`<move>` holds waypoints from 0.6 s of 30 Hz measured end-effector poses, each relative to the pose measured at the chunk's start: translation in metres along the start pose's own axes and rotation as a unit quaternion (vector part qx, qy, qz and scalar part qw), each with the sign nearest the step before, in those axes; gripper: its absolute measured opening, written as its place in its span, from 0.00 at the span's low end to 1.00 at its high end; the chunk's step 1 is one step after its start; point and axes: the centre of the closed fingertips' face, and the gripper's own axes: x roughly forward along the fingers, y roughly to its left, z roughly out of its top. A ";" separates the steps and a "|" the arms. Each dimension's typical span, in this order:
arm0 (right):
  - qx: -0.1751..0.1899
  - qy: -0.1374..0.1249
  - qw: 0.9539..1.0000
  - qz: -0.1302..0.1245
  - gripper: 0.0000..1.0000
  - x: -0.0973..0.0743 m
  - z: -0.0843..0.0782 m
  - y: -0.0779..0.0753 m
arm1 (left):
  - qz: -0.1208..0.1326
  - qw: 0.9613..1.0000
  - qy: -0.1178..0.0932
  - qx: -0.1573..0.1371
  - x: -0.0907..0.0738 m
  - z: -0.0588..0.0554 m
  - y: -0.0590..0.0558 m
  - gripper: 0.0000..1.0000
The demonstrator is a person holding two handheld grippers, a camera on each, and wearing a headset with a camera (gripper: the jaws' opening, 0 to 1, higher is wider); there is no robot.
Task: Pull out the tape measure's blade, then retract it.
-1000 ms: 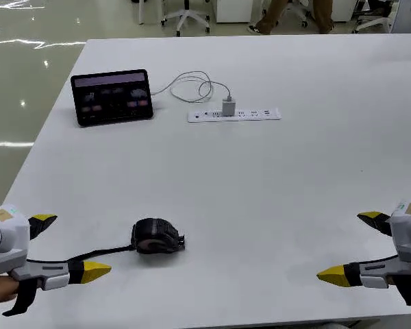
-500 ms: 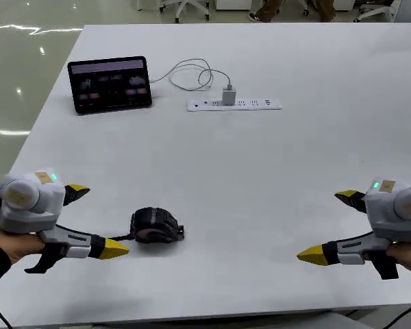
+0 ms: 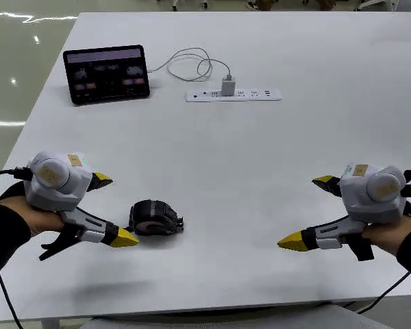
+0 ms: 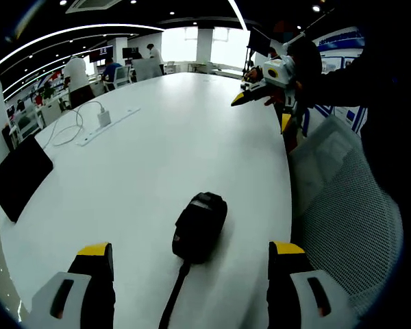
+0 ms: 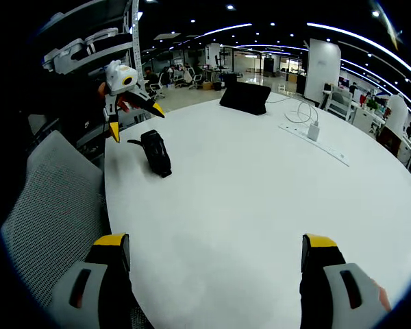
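Note:
A black tape measure (image 3: 154, 218) lies on the white table (image 3: 246, 171) near its front edge, its strap trailing left. My left gripper (image 3: 112, 208) stands open just to the left of it, yellow tips on either side of the strap end. The left gripper view has the tape measure (image 4: 200, 227) a short way ahead between the open jaws. My right gripper (image 3: 309, 209) is open far to the right, nothing between its fingers. From the right gripper view the tape measure (image 5: 156, 153) and the left gripper (image 5: 131, 108) sit across the table.
A dark tablet (image 3: 107, 73) stands at the back left. A white power strip (image 3: 233, 94) with a plugged charger and coiled cable lies behind the middle. A mesh chair (image 4: 342, 226) sits at the table's front edge.
Both grippers have risen and moved inward. The left one has come closer to the tape measure. The tape measure has stayed put; the head camera has tilted down.

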 end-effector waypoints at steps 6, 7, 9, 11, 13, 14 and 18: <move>-0.008 0.005 1.000 0.029 1.00 0.013 -0.002 0.011 | -0.024 0.999 0.027 0.027 0.012 0.000 -0.004 0.84; -0.005 0.006 0.999 0.034 1.00 0.015 -0.002 0.013 | -0.026 0.999 0.030 0.030 0.013 0.001 -0.004 0.84; -0.008 0.007 0.999 0.040 1.00 0.018 0.001 0.017 | -0.033 0.998 0.035 0.034 0.018 0.001 -0.004 0.83; -0.007 0.010 0.999 0.047 1.00 0.022 0.003 0.020 | -0.047 0.997 0.040 0.036 0.021 0.002 -0.007 0.76; -0.002 0.012 0.998 0.057 1.00 0.025 0.005 0.023 | -0.050 0.997 0.045 0.039 0.025 0.002 -0.007 0.75; -0.002 0.011 0.998 0.058 1.00 0.026 0.005 0.023 | -0.053 0.997 0.047 0.040 0.026 0.002 -0.008 0.75; -0.002 0.011 0.997 0.074 1.00 0.034 0.010 0.025 | -0.065 0.995 0.055 0.046 0.032 0.003 -0.011 0.71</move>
